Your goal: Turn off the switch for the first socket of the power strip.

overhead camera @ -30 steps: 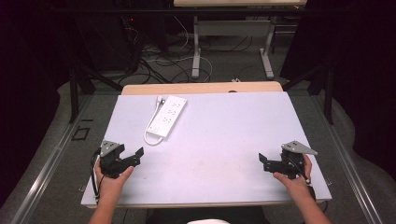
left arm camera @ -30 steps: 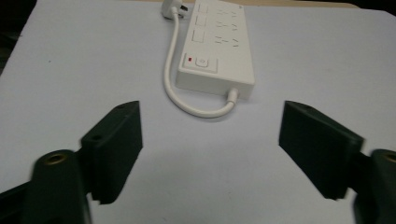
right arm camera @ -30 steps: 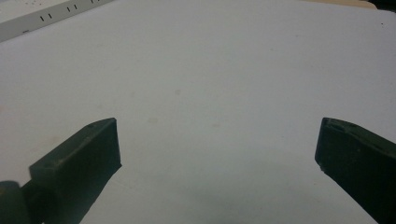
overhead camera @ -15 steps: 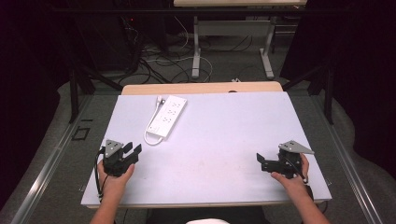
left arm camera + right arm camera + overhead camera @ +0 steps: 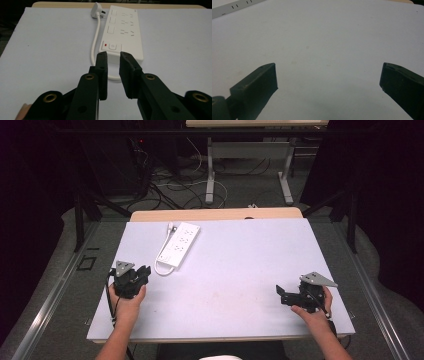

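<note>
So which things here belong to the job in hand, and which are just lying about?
In the job:
- power strip, with its white cable and plug
- left gripper, jaws just closing, nothing between them, pointed at the strip's switch end
- right gripper, jaws wide, over bare table

Lying about:
- floor cables
- far desk legs

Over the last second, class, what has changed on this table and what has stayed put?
The left gripper has edged toward the power strip, and its fingers have just been closing to a narrow gap with nothing between them. The power strip and its cable lie as they did. The right gripper has kept its place, fingers wide apart over the table.
</note>
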### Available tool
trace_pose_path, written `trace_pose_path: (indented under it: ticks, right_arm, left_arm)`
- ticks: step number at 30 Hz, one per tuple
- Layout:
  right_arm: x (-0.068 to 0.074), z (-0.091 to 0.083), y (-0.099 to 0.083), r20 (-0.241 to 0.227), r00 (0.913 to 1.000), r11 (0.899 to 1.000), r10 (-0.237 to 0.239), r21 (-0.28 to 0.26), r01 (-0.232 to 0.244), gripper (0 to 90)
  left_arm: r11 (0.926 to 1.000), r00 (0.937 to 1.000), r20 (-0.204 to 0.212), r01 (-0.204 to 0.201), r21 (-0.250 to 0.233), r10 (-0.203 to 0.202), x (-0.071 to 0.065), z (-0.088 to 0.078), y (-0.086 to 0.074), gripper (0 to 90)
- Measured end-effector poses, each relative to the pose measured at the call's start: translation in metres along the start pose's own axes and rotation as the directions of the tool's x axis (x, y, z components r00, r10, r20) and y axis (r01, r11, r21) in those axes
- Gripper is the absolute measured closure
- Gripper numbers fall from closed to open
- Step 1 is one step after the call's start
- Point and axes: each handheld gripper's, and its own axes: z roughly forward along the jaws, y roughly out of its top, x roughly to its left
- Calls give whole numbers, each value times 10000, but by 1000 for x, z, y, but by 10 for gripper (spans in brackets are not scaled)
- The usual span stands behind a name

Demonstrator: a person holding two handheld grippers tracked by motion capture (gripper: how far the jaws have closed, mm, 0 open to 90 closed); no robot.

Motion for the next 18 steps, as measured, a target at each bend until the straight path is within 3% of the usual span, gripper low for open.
trace_pose_path:
  ticks: [6, 18]
  right_arm:
    - [1, 2, -1, -1, 9999, 9999, -100, -1, 100, 10]
    - [3, 3, -1, -23, 10000, 10000, -29, 33, 29, 13]
  left_arm:
    - [9995, 9998, 122, 135, 282, -139, 0, 6, 8, 900]
    - [9974, 9991, 408, -146, 712, 117, -11, 14, 52, 900]
